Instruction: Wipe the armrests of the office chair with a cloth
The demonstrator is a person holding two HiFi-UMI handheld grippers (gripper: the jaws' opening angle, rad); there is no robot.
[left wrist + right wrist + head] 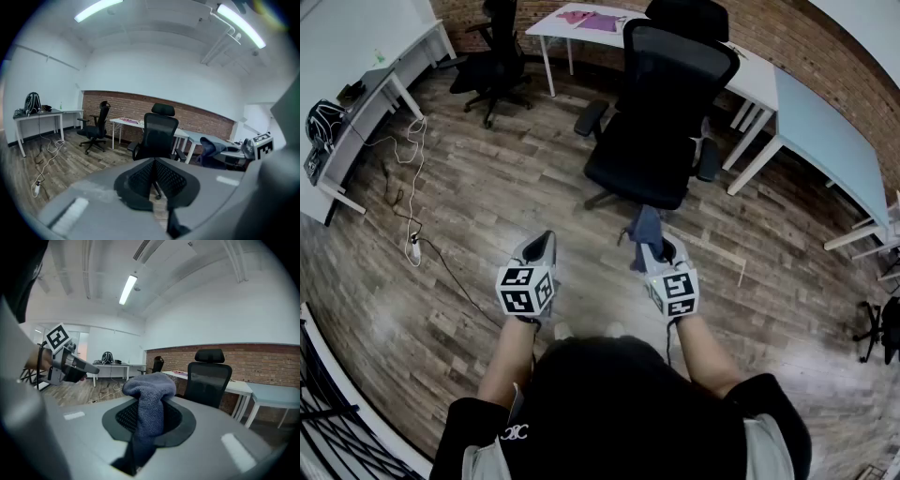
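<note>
Standing back from the office chair [661, 122], I hold both grippers out in front of me, well apart from it, over the wooden floor [487, 216]. The right gripper [645, 246] has its jaws clamped on the cloth [645, 225]. In the right gripper view the blue-grey fabric bunches up above the dark pads and a tail of it hangs down between them. In the head view the cloth pokes out past the jaw tips and points toward the chair's seat. The left gripper [546, 240] carries nothing. In the left gripper view its jaws sit together, the two mesh pads meeting along a thin line, and the chair stands straight ahead beyond them.

The chair is black with a mesh back and a headrest, its seat turned roughly toward me. One armrest [591, 117] juts out on the picture's left of the seat, and the other armrest [708, 159] sits on the picture's right. Neither is touched by the cloth or by a gripper.

Behind the chair a white counter [759, 75] runs along the brick wall [825, 47]. A second black chair [492, 61] stands farther off to the left, and a white cable [411, 178] trails across the floor near another counter [356, 122] at the left edge.
</note>
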